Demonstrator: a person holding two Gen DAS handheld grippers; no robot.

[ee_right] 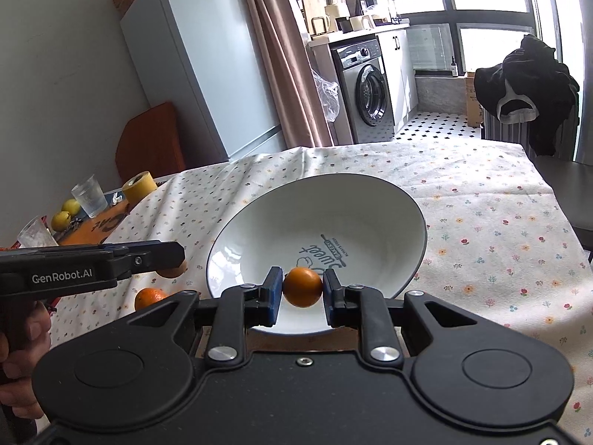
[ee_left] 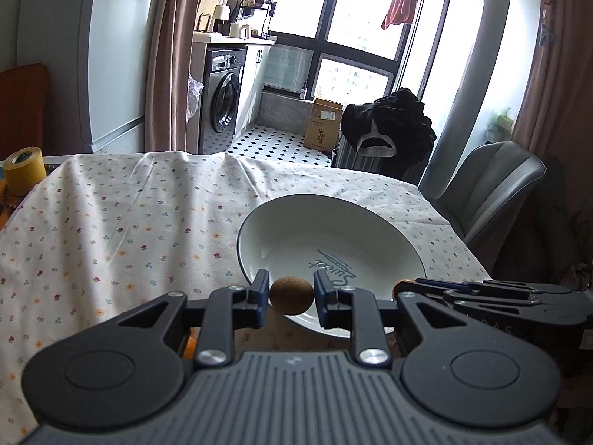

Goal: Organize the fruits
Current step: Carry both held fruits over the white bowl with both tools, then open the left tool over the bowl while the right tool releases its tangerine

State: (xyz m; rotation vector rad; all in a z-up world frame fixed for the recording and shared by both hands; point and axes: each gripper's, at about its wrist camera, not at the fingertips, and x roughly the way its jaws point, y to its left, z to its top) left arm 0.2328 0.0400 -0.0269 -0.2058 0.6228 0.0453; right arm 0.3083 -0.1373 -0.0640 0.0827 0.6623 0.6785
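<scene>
Delivery step: left tool (ee_left: 291, 295) grips a kiwi (ee_left: 291, 295), right tool (ee_right: 302, 287) grips an orange (ee_right: 302, 287), both at the bowl's (ee_right: 370, 200) near rim. Next, ease forward and release inside; another orange (ee_right: 148, 296) waits on the surface (ee_right: 481, 222).

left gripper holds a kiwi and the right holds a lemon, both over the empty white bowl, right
Not quite. The right gripper holds an orange, not a lemon, as the right wrist view shows. The rest stands: the left gripper holds a kiwi, and both are over the empty white bowl.
</scene>
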